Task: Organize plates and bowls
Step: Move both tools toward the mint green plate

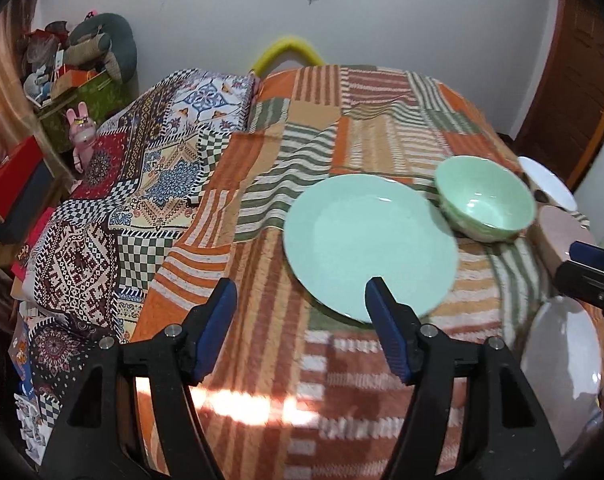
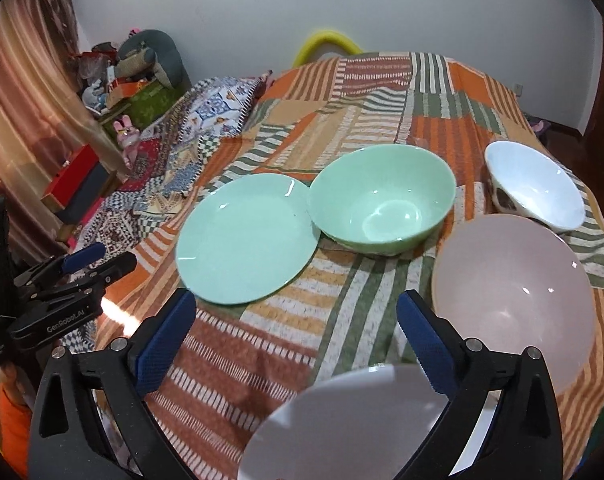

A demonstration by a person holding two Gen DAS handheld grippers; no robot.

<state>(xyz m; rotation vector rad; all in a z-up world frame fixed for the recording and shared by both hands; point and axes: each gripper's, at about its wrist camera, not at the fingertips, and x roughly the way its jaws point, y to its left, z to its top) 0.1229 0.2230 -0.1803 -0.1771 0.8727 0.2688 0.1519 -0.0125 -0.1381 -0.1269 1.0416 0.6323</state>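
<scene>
A bed covered by an orange, green and cream striped patchwork blanket point(image 2: 382, 92) filled most of both views. A second, checkered quilt point(image 1: 149, 184) lay bunched along the left of the frame.

In the right wrist view, a pale pink bowl point(image 2: 514, 300) sat at the right, and a white plate point(image 2: 350, 424) lay at the bottom centre, partly under the camera. A mint-green plate point(image 2: 241, 240) rested left of centre, its edge touching or just beside a green bowl point(image 2: 382, 204) at the centre. A white bowl with a dark pattern on its side point(image 2: 534, 184) stood at the upper right, close behind the pink one.

The right tongs point(image 2: 297, 320) were spread wide with nothing between the blue pads, poised over the blanket above the white plate.

The left tongs point(image 1: 302, 300) were also parted and empty; in the left wrist view their right fingertip overlapped the green plate's near rim, though contact could not be judged.
</scene>
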